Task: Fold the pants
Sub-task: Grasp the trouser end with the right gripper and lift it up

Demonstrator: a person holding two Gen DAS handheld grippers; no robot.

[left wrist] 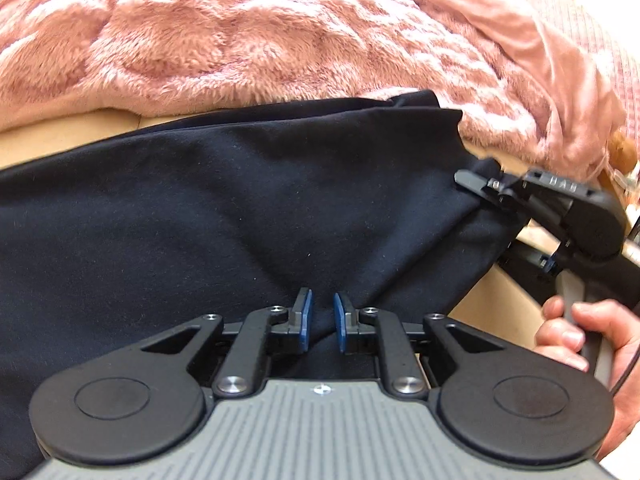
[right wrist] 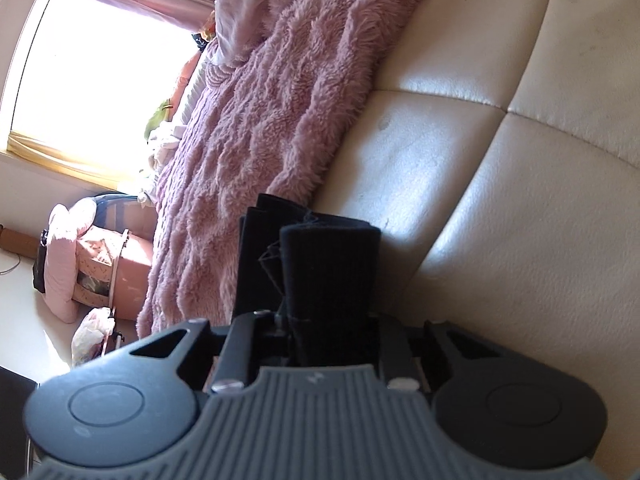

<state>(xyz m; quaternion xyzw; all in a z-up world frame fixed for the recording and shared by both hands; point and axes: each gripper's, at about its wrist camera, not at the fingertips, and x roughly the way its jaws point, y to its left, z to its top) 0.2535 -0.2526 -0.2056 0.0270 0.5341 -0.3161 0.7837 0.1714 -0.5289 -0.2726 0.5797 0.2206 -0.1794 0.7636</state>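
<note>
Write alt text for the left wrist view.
The left gripper pinches a fold of dark navy pants lying on a tan surface. At right, the right gripper grips the pants' edge; a fluffy pink blanket lies behind.

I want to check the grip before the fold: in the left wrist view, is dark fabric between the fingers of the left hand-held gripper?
Yes, a pinched fold of the dark pants sits between the blue pads of the left hand-held gripper.

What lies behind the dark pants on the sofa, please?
A fluffy pink blanket lies behind the dark pants, on the cream sofa. The blanket hides the sofa beneath it.
</note>
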